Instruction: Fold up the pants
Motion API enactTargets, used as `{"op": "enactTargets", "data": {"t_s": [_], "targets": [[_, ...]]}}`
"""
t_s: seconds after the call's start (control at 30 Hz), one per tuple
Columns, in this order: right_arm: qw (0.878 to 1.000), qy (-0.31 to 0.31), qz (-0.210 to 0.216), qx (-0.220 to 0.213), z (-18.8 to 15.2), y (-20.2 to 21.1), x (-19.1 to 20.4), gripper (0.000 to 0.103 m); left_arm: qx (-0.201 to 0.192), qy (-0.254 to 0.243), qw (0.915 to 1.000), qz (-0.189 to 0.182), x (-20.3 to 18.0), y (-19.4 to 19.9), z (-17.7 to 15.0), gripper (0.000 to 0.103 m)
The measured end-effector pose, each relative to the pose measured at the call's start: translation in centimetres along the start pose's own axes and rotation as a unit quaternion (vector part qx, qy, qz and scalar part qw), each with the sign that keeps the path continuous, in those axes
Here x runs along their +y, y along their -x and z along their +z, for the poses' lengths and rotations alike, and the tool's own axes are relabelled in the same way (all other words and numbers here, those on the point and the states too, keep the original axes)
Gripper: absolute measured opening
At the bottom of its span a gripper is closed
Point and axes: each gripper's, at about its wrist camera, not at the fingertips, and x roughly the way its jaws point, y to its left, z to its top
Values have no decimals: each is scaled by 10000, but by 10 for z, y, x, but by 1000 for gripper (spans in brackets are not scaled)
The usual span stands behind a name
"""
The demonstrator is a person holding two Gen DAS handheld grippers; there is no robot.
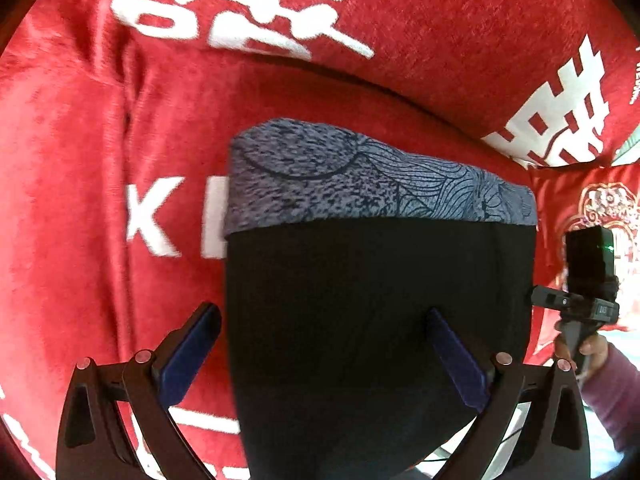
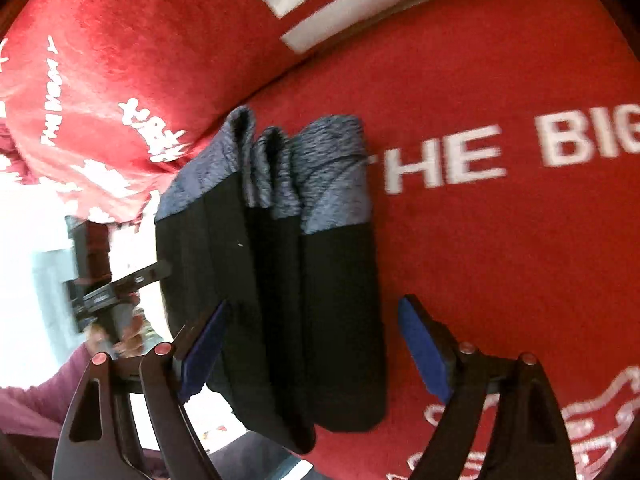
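Observation:
The folded pants [image 1: 380, 300] are black with a grey patterned waistband [image 1: 360, 176] and lie on a red blanket [image 1: 80, 200]. My left gripper [image 1: 322, 310] hangs open above their near part. Its left finger is off the cloth's left edge and its right finger is over the black fabric. In the right wrist view the pants [image 2: 332, 320] show as a stack of several folded layers with the grey band [image 2: 328, 176] at the far end. My right gripper [image 2: 314, 302] stands open astride this stack. Its right pad [image 2: 424, 356] is clear of the cloth.
The red blanket [image 2: 500, 260] carries white letters and characters and rises into a fold behind the pants. A red patterned cushion [image 1: 592, 200] lies to the right. Each view shows the other gripper [image 1: 588, 280] [image 2: 100, 280], held by a hand in a purple sleeve [image 1: 616, 392].

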Motion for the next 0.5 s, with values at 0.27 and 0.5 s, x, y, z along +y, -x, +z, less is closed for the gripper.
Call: {"op": "enactTargets", "data": {"t_s": [0.27,0.5], "targets": [[9979,-146,638,3,7,-3,-17,88,191,66,9992,-349,4,-16,2,103],[9998,-116,125,47,6,0,-14,63,97,244,9993,-281,-4,-14,-1,92]]}}
